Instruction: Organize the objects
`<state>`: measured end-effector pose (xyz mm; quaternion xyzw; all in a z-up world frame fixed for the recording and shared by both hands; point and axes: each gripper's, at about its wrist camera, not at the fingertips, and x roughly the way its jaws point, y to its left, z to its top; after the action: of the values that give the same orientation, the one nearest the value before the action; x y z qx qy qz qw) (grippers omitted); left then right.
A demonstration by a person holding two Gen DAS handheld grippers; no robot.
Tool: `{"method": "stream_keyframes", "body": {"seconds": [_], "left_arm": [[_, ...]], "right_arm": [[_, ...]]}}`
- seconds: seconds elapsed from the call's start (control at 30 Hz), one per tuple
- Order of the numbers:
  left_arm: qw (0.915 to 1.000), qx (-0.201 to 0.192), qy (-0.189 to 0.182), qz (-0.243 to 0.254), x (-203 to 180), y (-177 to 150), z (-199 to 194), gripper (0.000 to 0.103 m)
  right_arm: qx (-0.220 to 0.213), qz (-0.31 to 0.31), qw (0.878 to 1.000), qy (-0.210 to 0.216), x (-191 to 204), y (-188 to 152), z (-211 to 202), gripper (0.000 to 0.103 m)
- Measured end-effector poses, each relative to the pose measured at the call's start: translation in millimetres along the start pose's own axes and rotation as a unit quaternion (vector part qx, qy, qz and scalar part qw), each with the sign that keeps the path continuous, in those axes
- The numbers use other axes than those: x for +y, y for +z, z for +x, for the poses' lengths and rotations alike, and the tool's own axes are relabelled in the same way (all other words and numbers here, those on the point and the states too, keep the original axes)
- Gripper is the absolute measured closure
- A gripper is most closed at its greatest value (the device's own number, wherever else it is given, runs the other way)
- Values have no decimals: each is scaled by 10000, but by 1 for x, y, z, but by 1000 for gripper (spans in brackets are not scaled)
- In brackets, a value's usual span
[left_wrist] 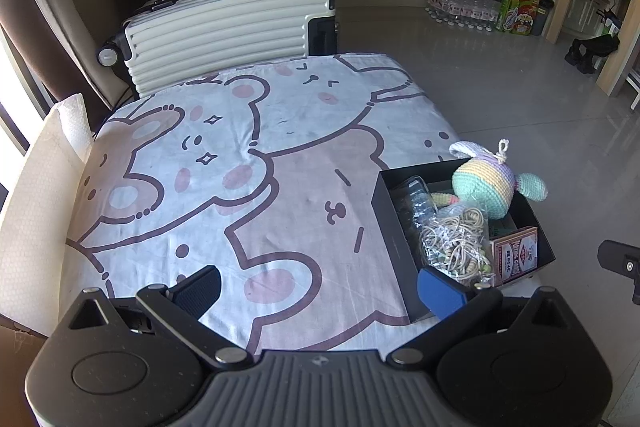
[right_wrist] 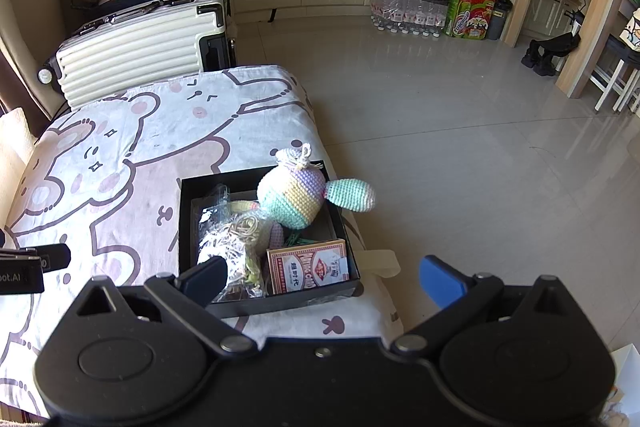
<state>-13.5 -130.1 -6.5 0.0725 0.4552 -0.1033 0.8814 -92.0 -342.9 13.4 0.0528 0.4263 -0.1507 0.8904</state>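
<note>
Fingers of the left gripper [left_wrist: 320, 291] stand spread wide apart, holding nothing, above a table covered by a bear-print cloth [left_wrist: 224, 163]; the black finger sits at 7 o'clock of the left wrist view, the blue finger [left_wrist: 440, 293] at 5 o'clock, its tip overlapping the near corner of a black box [left_wrist: 390, 227]. Fingers of the right gripper [right_wrist: 322, 281] are likewise spread and empty; the dark finger [right_wrist: 206, 279] lies over the box's near left corner, the blue finger over bare floor beyond the table edge. Box contents: a pastel crocheted toy [right_wrist: 294, 197] at the far side, one ear projecting past the rim toward 3 o'clock; a clear bag of rubber bands [left_wrist: 456, 247] at the near left; a red pack of playing cards [right_wrist: 308, 265] at the near right. At 11 o'clock, behind the table, stands a cream suitcase [left_wrist: 224, 31].
</note>
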Motion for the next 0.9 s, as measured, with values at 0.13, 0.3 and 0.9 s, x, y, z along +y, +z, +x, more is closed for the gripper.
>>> {"method": "stream_keyframes", "body": {"seconds": [0.13,0.3,0.9], "left_arm": [[10000,2,-2,1,0,0,0,0],[10000,1,0,16,-2,0,0,0],[10000,1,-7,27,-2,0,1,0]], "right_arm": [[2,1,10000,1,0,0,0,0],[-1,0,10000,-3,0,0,0,0],[0,6,10000,-9,0,0,-1,0]]}}
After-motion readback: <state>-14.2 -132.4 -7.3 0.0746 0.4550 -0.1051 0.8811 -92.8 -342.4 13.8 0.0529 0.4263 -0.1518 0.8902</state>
